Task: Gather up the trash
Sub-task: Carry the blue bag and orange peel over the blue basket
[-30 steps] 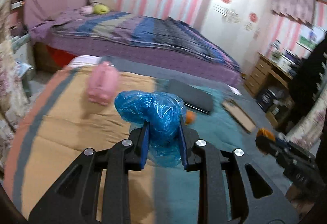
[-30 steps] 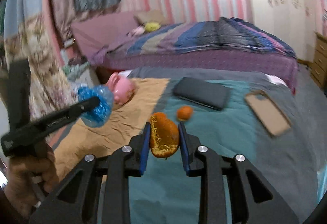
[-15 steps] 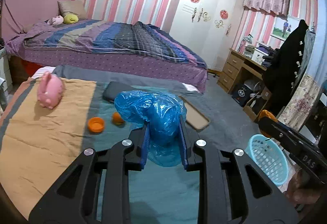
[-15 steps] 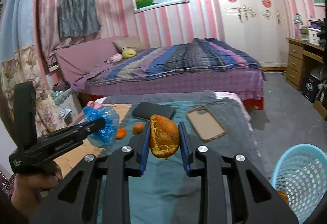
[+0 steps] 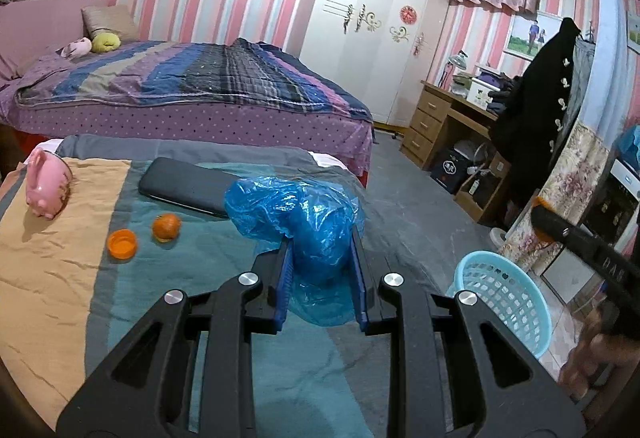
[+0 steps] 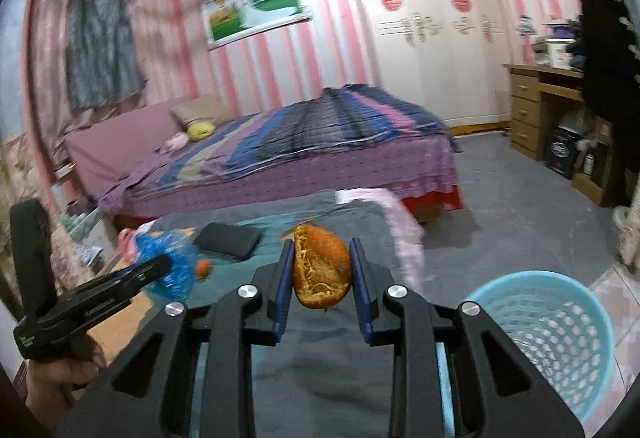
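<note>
My left gripper [image 5: 320, 270] is shut on a crumpled blue plastic bag [image 5: 304, 214], held above the bed's teal blanket. It also shows in the right wrist view [image 6: 168, 270], at the left. My right gripper [image 6: 322, 274] is shut on a piece of orange peel [image 6: 320, 270], held above the bed's right edge. A light blue mesh basket [image 6: 548, 338] stands on the floor at the lower right; it also shows in the left wrist view [image 5: 500, 298]. A small orange [image 5: 166, 227] and an orange cap [image 5: 122, 243] lie on the blanket.
A pink piggy bank [image 5: 46, 184] and a black case [image 5: 188, 186] lie on the blanket. A second bed [image 5: 180, 94] stands behind. A wooden desk [image 5: 452, 126] and a hanging black coat [image 5: 536, 110] are at the right, across grey floor.
Both grippers have swung right and pulled back from the bed with their loads still held. The blue basket has come into view and now sits closer at the lower right.
</note>
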`<action>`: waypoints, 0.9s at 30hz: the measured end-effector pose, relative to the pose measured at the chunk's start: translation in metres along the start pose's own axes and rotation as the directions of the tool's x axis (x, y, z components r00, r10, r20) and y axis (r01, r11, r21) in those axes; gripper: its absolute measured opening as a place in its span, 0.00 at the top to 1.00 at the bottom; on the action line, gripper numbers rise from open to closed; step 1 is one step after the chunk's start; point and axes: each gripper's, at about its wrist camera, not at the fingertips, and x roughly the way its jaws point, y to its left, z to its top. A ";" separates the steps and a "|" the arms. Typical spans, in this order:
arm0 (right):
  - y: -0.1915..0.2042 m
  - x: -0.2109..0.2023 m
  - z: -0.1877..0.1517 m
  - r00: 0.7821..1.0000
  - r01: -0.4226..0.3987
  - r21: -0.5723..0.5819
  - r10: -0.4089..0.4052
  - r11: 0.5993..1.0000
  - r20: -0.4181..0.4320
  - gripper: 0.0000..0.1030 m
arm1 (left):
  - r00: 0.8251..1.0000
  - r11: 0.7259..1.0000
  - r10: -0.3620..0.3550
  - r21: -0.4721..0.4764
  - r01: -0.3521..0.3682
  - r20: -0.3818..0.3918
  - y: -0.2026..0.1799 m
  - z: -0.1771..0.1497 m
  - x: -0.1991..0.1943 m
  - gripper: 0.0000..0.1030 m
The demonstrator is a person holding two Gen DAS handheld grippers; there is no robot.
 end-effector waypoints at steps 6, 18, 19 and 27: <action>-0.034 -0.012 0.000 1.000 0.023 0.025 -0.023 0.999 -0.004 0.73 | 1.000 1.000 0.000 0.018 0.001 -0.010 -0.013 -0.002 0.004 0.77; -0.063 -0.024 0.006 0.997 0.033 0.120 -0.041 0.992 0.065 0.72 | 1.000 0.997 -0.025 0.078 0.026 -0.014 -0.060 0.009 0.019 0.77; -0.067 -0.025 0.007 0.996 0.041 0.127 -0.050 0.991 0.070 0.72 | 0.999 0.996 -0.031 0.086 0.032 -0.017 -0.065 0.010 0.021 0.77; -0.092 -0.046 0.014 0.981 0.175 0.124 -0.184 0.977 0.063 0.71 | 0.989 0.980 -0.144 0.134 0.148 -0.040 -0.130 0.010 0.039 0.77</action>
